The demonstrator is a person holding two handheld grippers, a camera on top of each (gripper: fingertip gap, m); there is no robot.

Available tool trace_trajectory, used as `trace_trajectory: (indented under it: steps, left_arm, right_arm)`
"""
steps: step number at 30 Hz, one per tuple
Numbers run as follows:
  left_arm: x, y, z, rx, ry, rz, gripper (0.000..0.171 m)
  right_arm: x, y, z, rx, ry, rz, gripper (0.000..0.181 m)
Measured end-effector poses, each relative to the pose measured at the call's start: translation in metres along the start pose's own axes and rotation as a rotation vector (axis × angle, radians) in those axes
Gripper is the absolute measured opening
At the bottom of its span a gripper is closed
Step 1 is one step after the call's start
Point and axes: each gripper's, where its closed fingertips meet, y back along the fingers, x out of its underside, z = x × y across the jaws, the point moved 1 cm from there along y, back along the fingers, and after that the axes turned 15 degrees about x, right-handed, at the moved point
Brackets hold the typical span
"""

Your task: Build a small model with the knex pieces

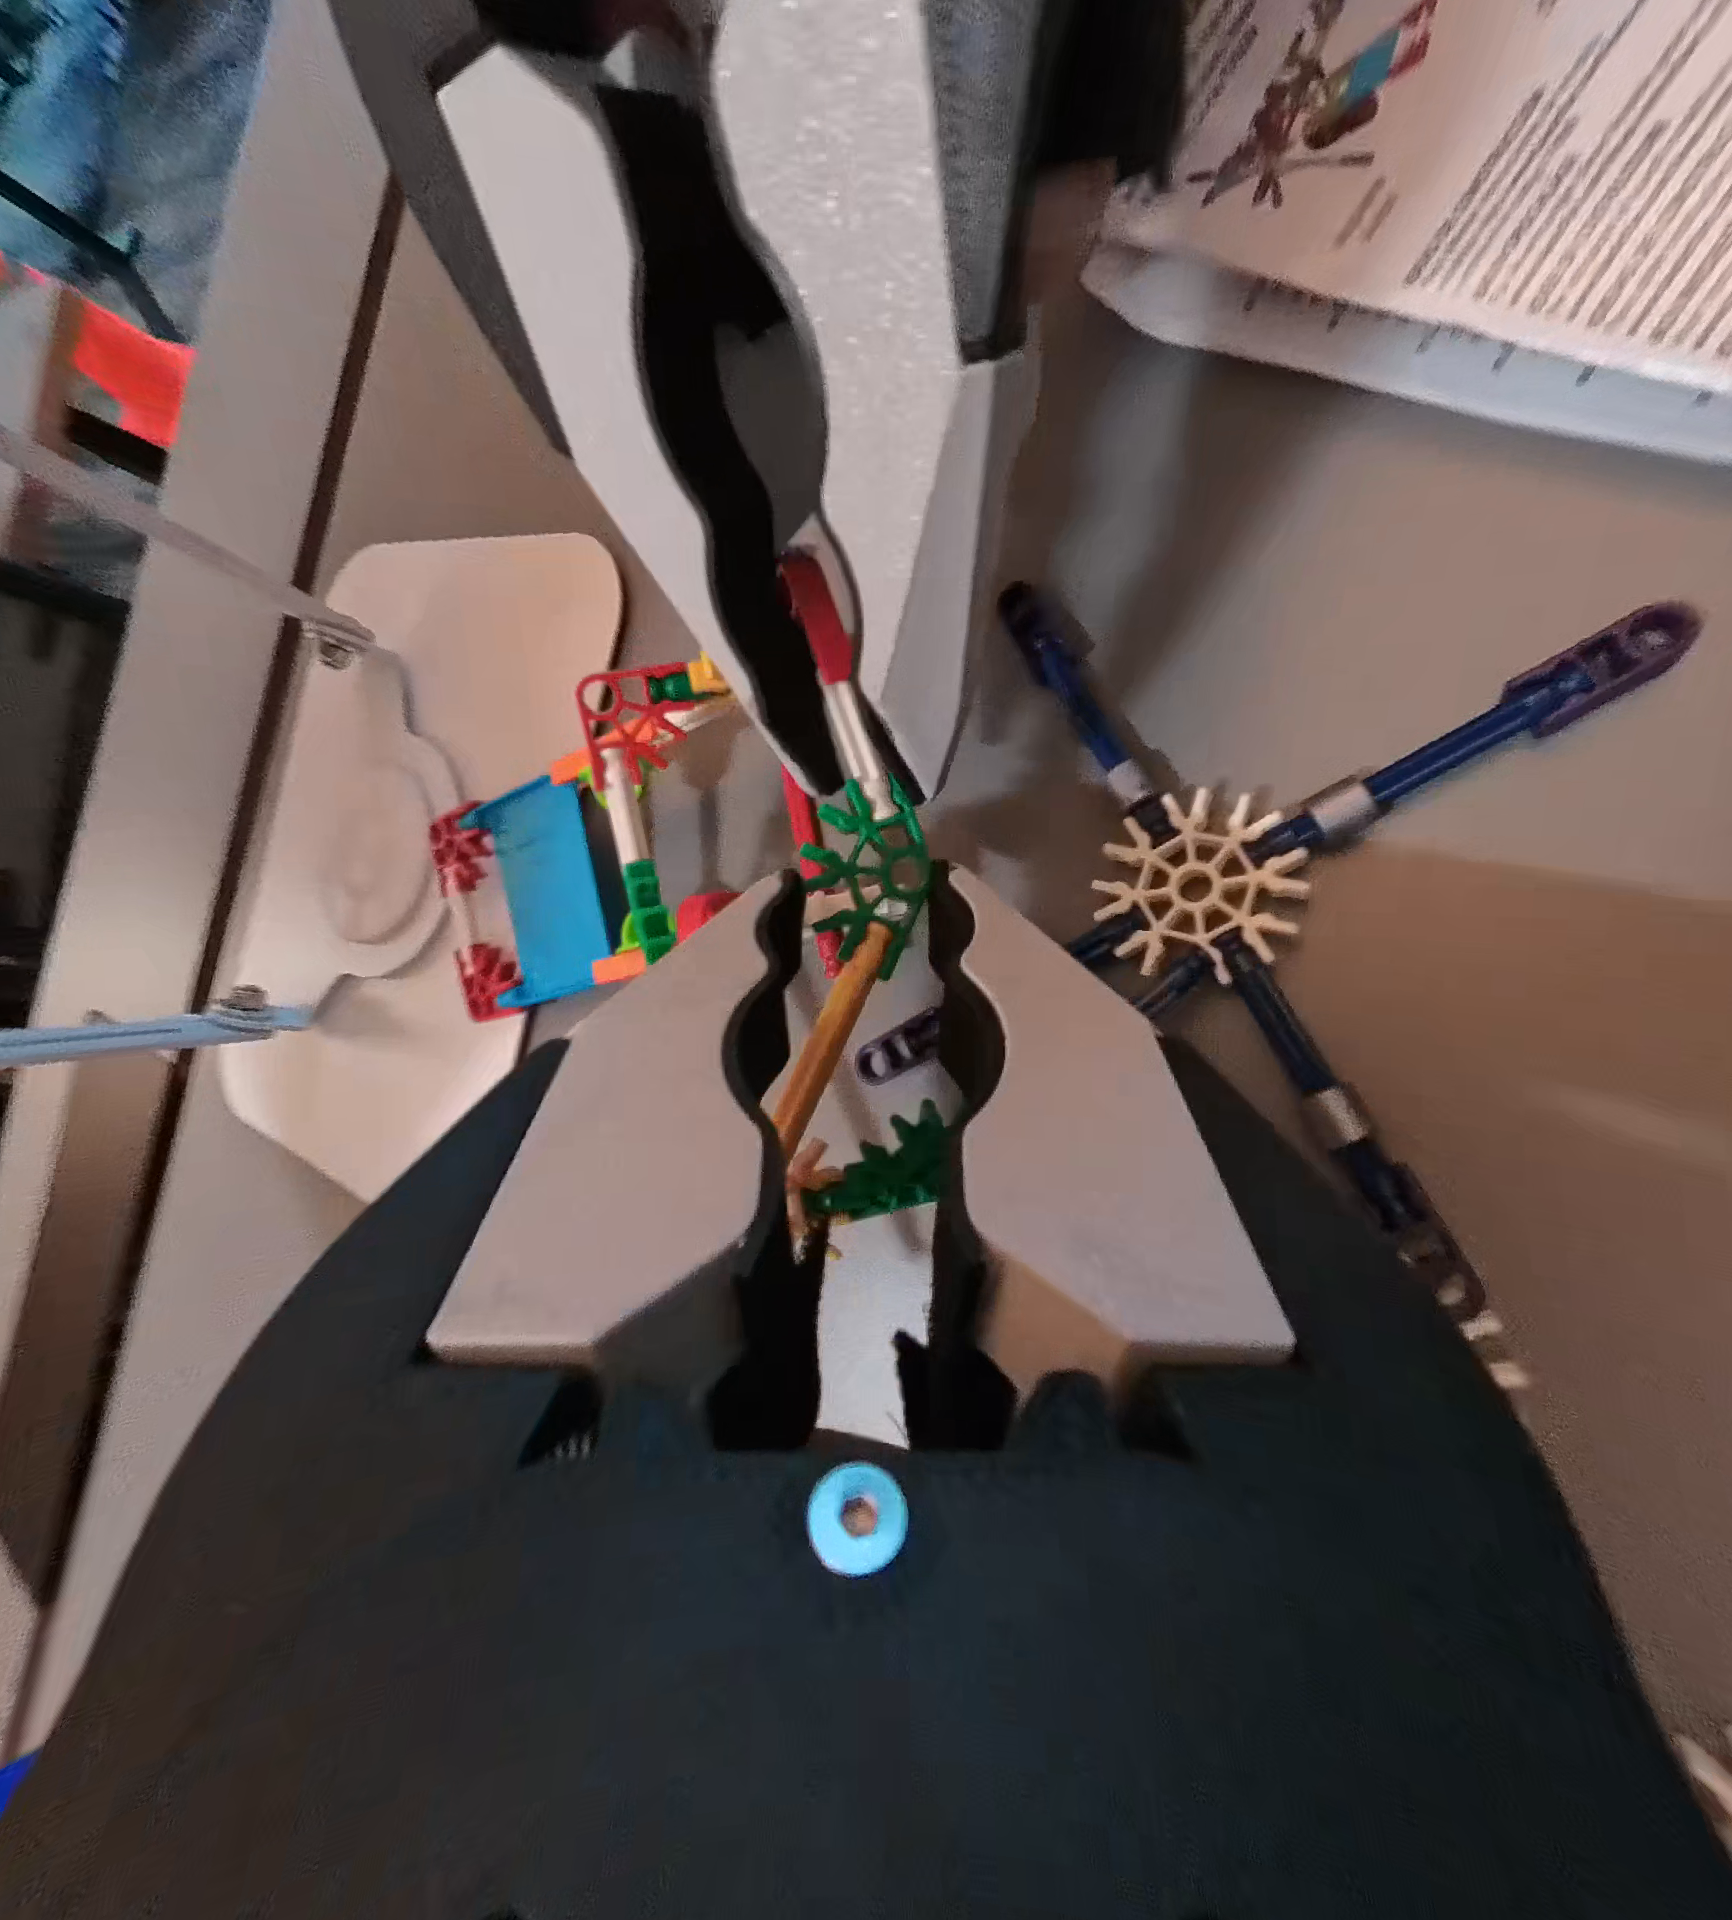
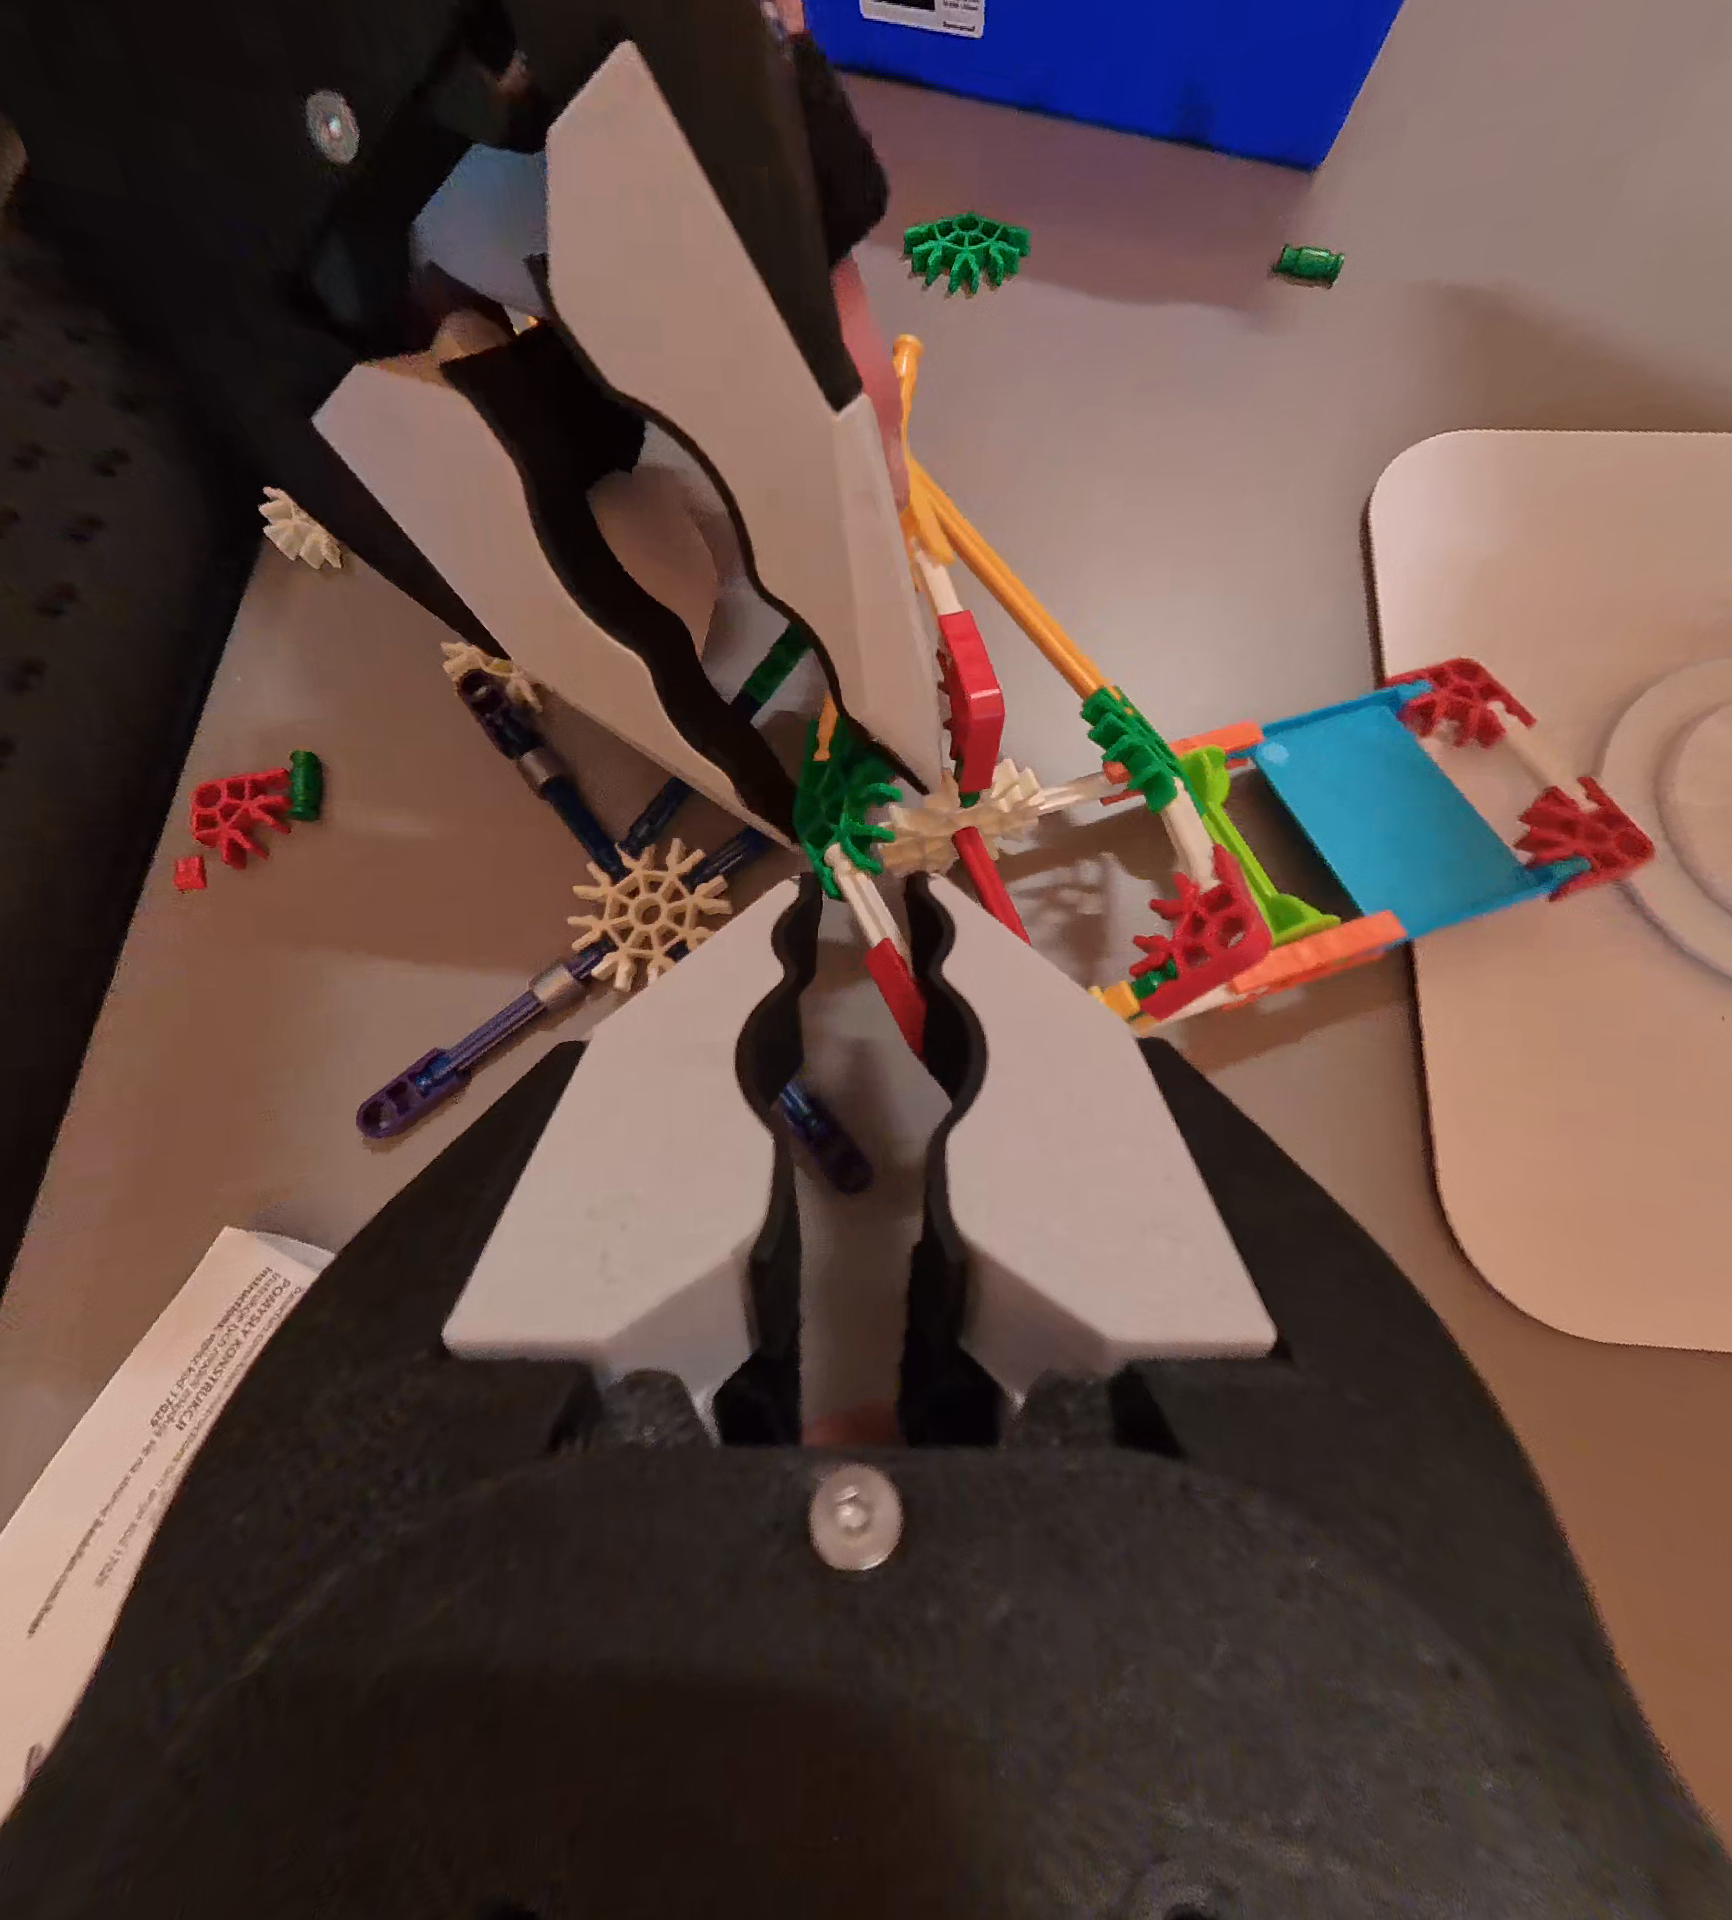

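- Beige tabletop (image 2: pixel 1205 499) carried loose construction-toy pieces, a white mat (image 2: pixel 1568 1195) at one side, a blue box (image 2: pixel 1101 62) at the far edge and a printed sheet (image 2: pixel 114 1475) near the right gripper's body
- left gripper (image 1: pixel 867 883) was nearly closed on a green fan connector (image 1: pixel 867 862) with an orange rod (image 1: pixel 831 1039) running back between its fingers
- right gripper (image 2: pixel 867 894) was nearly closed on a white rod with a red end (image 2: pixel 888 956), which met the green connector and a cream snowflake connector (image 2: pixel 955 821); the two grippers stood tip to tip
- that joint belonged to a toy model (image 2: pixel 1361 831) with a blue panel, red corner connectors and yellow rods, resting partly on the mat
- a separate cream snowflake hub with dark blue rods (image 2: pixel 649 914) lay just beside the tips
- risk, as I judged it: an off-axis push could bend the rod, pop the connector loose or drag the light model, and the crowded tips could knock the blue-rod hub
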Motion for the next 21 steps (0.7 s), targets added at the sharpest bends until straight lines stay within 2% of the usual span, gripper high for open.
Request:
trace_trajectory:
  steps: [3,8,13,15,17,19,21]
  left_arm:
    - [-0.002,0.000,-0.001,0.083,0.105,-0.047,0.022]
    - [-0.004,-0.002,-0.002,0.219,0.269,-0.119,0.021]
    - [-0.009,0.001,0.003,0.253,0.348,-0.203,0.023]
    - [-0.010,0.006,0.000,0.243,0.324,-0.219,0.033]
    - [-0.007,0.018,0.003,0.161,0.267,-0.205,0.046]
    - [0.006,0.031,0.008,0.048,0.185,-0.131,0.055]
    - [0.023,0.042,0.011,-0.013,0.165,-0.073,0.055]
  right_arm:
    - [-0.003,0.002,0.000,0.044,0.087,-0.014,0.022]
    - [-0.006,0.003,-0.004,0.207,0.337,-0.011,0.029]
    - [-0.001,-0.005,0.000,0.302,0.579,0.028,0.029]
    - [0.000,-0.010,-0.004,0.347,0.616,0.044,0.016]
    - [0.000,-0.011,-0.004,0.354,0.613,0.038,0.015]
    - [0.000,-0.010,-0.005,0.348,0.597,0.034,0.015]
    - [0.000,-0.009,-0.006,0.338,0.576,0.025,0.015]
